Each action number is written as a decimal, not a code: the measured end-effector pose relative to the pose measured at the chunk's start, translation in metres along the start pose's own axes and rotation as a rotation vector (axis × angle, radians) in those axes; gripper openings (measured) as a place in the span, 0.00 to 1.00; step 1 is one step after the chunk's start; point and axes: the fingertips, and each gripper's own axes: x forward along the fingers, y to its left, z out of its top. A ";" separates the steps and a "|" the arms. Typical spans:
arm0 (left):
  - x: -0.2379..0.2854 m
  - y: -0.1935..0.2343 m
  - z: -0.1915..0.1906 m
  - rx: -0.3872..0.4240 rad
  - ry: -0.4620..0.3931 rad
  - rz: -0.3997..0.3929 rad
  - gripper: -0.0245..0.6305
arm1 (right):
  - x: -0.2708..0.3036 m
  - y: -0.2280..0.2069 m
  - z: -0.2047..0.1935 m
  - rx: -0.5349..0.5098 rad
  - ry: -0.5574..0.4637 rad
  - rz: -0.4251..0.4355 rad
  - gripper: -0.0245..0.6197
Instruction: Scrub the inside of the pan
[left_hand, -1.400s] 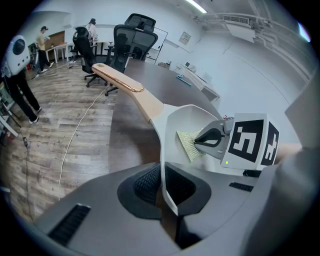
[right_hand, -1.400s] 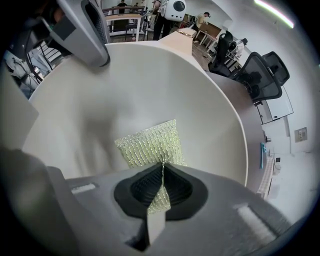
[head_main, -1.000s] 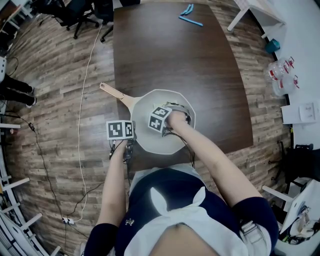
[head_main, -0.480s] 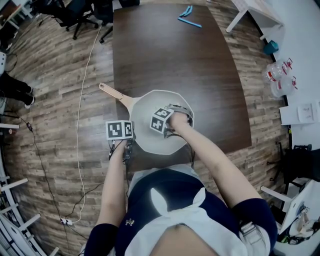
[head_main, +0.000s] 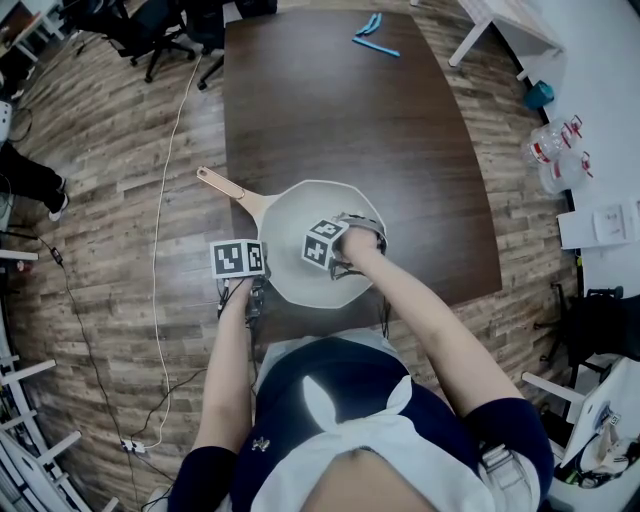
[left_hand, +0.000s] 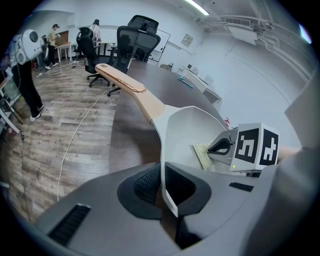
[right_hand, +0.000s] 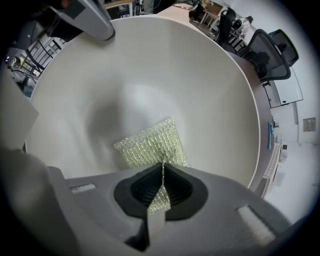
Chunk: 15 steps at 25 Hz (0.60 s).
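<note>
A white pan (head_main: 300, 215) with a pale wooden handle (head_main: 222, 184) rests at the near edge of the dark table (head_main: 340, 110). My left gripper (left_hand: 164, 192) is shut on the pan's near rim (left_hand: 162, 150), at the pan's left side in the head view. My right gripper (right_hand: 161, 187) points steeply down into the pan (right_hand: 165, 75) and is shut on a yellow-green mesh scrub cloth (right_hand: 152, 145). The cloth lies flat against the pan's inner floor. From the left gripper view the cloth (left_hand: 202, 155) shows under the right gripper's jaws.
Blue items (head_main: 375, 35) lie at the table's far end. Office chairs (head_main: 160, 30) stand beyond the table's far left corner, and a white cable (head_main: 165, 200) runs along the wooden floor. White desks and plastic bottles (head_main: 560, 150) are at the right.
My right gripper has slid slightly to the right inside the pan with the cloth. The left gripper and the pan have stayed put.
</note>
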 end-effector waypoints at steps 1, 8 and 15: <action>0.000 0.000 0.000 0.000 -0.001 0.001 0.06 | 0.000 0.001 -0.001 0.001 0.000 -0.001 0.05; -0.001 0.003 0.002 -0.009 -0.004 0.000 0.06 | -0.001 0.012 -0.008 0.015 0.026 0.005 0.05; 0.000 0.001 0.001 -0.004 -0.004 0.003 0.06 | -0.003 0.024 -0.016 0.025 0.034 0.000 0.05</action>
